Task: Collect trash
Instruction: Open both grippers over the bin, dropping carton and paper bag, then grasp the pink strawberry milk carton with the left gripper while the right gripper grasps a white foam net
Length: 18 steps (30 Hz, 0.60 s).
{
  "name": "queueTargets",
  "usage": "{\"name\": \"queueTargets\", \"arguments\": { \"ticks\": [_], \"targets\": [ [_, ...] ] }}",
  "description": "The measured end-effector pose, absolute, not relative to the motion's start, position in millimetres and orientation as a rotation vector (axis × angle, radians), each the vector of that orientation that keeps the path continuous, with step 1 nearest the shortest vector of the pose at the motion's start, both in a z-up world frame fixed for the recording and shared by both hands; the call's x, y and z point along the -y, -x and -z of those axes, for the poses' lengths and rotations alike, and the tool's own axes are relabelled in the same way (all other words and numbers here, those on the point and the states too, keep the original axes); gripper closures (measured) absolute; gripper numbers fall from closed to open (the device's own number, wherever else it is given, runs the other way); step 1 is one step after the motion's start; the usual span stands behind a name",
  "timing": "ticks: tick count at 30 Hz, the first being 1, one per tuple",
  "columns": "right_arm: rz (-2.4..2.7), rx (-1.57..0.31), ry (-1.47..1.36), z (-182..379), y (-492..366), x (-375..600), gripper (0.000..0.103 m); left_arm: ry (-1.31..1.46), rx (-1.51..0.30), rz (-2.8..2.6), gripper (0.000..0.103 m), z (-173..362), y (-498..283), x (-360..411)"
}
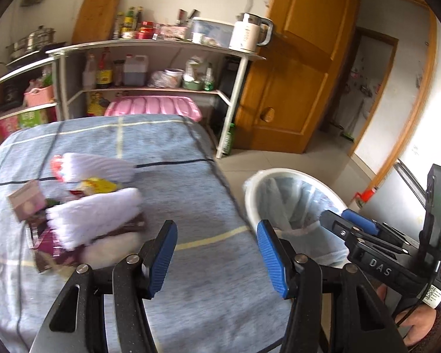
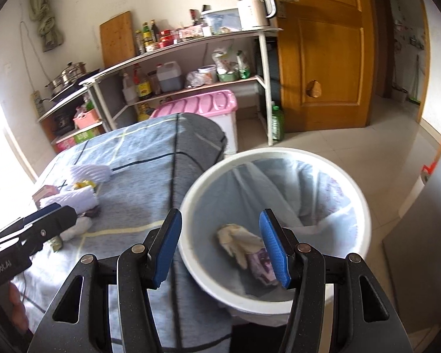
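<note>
A pile of trash lies on the blue checked cloth (image 1: 167,153): white crumpled tissues (image 1: 94,220), a yellow wrapper (image 1: 100,185), a small pinkish box (image 1: 26,203) and a purple wrapper (image 1: 56,250). My left gripper (image 1: 217,256) is open and empty, just right of the pile. A white bin (image 2: 279,303) with a clear liner stands on the floor beside the table; a crumpled tissue (image 2: 238,238) and a purple wrapper (image 2: 263,267) lie inside. My right gripper (image 2: 220,247) is open and empty above the bin. The pile also shows in the right wrist view (image 2: 76,197).
White shelves (image 1: 161,47) with bottles, pots and a kettle (image 1: 250,32) stand behind the table. A pink-lidded box (image 1: 153,107) sits at the table's far edge. A wooden door (image 1: 302,58) stands open to the right, with tiled floor (image 1: 332,153) by the bin.
</note>
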State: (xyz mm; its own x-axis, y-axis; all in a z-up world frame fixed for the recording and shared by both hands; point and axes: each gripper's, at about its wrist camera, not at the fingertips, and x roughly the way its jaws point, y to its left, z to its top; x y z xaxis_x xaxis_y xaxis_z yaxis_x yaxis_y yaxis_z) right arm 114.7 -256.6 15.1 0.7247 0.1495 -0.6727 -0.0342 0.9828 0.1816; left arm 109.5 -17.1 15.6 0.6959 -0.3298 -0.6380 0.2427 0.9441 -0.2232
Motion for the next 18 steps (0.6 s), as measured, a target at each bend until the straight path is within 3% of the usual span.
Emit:
{"name": "queueTargets", "arguments": {
  "ticks": [18],
  "targets": [
    [-0.326,-0.836,-0.232,-6,-144,138,0.041,0.219,-0.689,0.017,0.043,-21,-86,-140]
  ]
}}
